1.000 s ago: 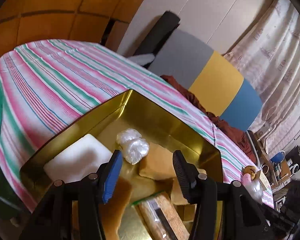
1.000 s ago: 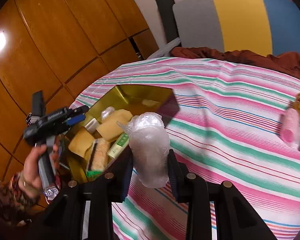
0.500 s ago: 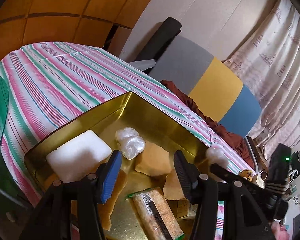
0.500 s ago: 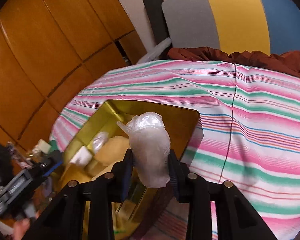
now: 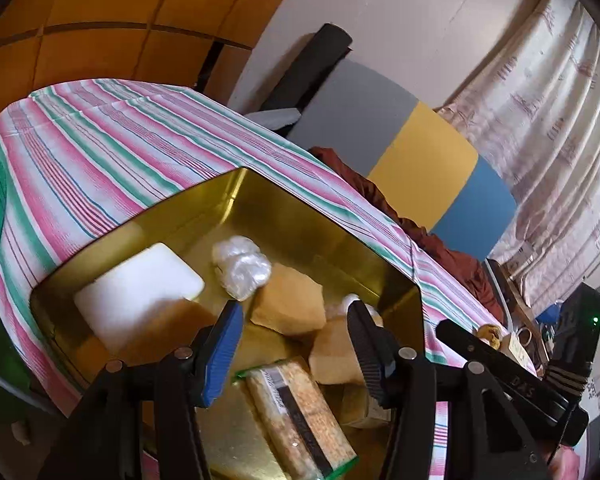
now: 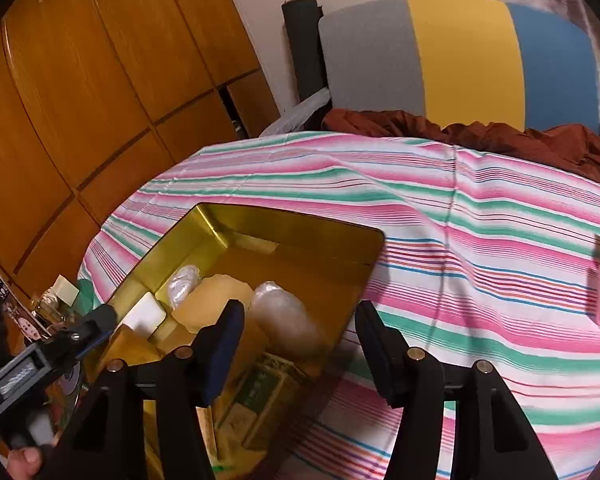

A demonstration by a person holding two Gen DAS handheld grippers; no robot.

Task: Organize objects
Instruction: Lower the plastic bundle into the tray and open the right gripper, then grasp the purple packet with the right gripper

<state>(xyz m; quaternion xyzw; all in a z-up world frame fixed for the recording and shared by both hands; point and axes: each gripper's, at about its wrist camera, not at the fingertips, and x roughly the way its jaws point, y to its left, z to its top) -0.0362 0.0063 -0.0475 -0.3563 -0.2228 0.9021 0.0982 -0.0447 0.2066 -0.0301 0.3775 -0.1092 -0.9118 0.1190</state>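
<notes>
**Operator:** Striped pink, green and white cloth covers the work surface; wooden panelling stands behind it. Where is the container?

**Inspector:** The gold-coloured rectangular metal tin sits open on the cloth. It holds a white rectangular block, a tan sponge-like wedge and a clear-wrapped cracker pack.

**Operator:** Right gripper status?

**Inspector:** The right gripper has just been opening; its jaws are spread and nothing sits between the pads. The clear plastic-wrapped bundle lies blurred inside the tin, just beyond the fingertips, beside the tan wedge.

**Operator:** Left gripper?

**Inspector:** The left gripper hangs over the tin with jaws spread, gripping nothing. A second, smaller crumpled clear plastic bundle lies ahead of it.
</notes>
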